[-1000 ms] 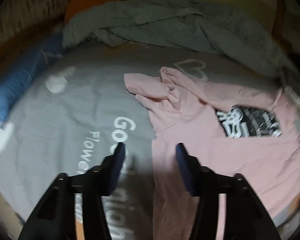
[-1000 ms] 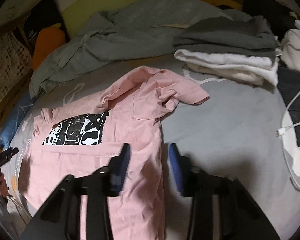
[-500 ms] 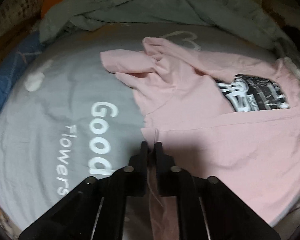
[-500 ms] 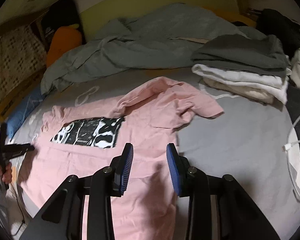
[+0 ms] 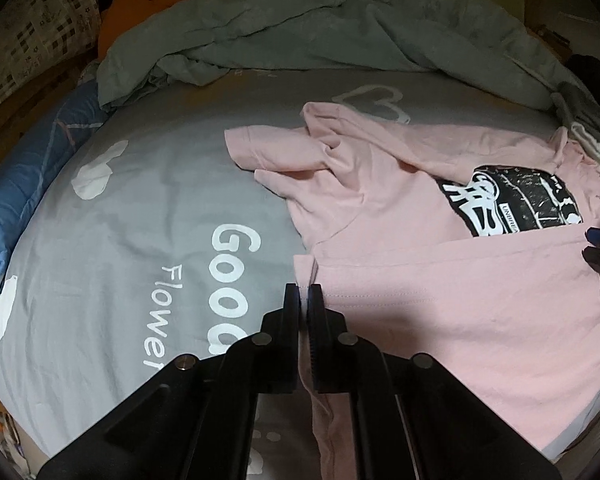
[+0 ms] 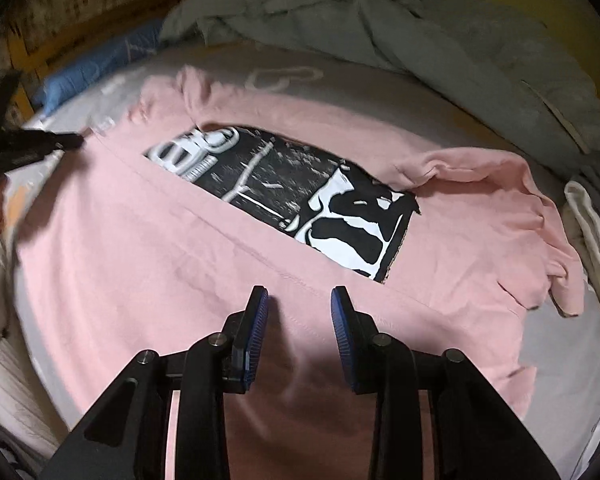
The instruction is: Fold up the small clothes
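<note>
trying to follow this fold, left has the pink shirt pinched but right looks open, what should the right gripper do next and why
Probably close the right gripper on the folded hem of the pink shirt. Its fingers sit apart over that edge, gripping nothing, while the left gripper is already shut on the hem's other corner; both corners need holding before the fold can be carried on.

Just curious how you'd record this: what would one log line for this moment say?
left tongs: shut on pink shirt hem corner | right tongs: open above folded hem | shirt: bottom folded up on grey bedsheet
</note>
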A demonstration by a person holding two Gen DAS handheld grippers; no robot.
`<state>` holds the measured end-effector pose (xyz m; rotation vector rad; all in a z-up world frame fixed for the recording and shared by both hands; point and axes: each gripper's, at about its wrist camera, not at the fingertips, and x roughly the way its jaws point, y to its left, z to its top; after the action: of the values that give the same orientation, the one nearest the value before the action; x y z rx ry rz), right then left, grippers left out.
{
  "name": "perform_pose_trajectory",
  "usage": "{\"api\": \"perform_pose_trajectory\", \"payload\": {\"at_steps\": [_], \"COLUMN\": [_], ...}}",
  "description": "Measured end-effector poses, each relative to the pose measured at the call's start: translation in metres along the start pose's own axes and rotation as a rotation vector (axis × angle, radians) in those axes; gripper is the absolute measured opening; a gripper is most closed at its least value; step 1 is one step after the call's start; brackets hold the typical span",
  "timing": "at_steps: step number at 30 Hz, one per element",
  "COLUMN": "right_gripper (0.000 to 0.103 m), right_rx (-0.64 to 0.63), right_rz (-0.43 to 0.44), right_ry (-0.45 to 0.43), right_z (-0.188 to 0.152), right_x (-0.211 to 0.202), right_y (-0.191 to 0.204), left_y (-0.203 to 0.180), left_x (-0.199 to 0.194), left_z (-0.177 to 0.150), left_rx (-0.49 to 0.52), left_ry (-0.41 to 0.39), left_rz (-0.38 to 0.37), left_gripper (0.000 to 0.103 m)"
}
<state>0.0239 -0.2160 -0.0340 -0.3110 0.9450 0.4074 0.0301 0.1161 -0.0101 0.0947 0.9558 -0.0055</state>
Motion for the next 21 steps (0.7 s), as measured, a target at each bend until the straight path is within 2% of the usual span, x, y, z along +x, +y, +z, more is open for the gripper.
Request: {"api": "perform_pose_trajectory", "payload": {"at_steps": [7,8,9,15,21], "right_gripper": [0.039,0.026,0.001,0.001,0.000], "right_rx": [-0.035,-0.023,-0.009,-0.023,0.037], "right_rz": [-0.003,0.017,0.041,-0.016,-0.084], "right_ry": [0.000,0.000,-0.002,-0.092,-0.180], "right_z": [-0.009,-0.010,-0.011,-0.013,0.001], "right_x": [0.005,0.005,0.004,-0.012,-0.027], "right_y": [0.000,-0.002,-0.004,0.004,-0.002], "left_y": [-0.007,-0.008,-0.009,-0.008,-0.004], "left_x": [0.001,0.001,0.000,-0.006,-0.007], "left_z": [0.001,0.001,0.001,0.000,0.003], "left_rx": [0.033,0.034,0.038,0.035,-0.002], "left_ry": [-0.011,-0.013,-0.016,-0.037,-0.044], "left_rz": [0.019,0.021,0.022,0.020,0.003], "left_gripper": [0.004,0.004,0.004,0.004,0.004]}}
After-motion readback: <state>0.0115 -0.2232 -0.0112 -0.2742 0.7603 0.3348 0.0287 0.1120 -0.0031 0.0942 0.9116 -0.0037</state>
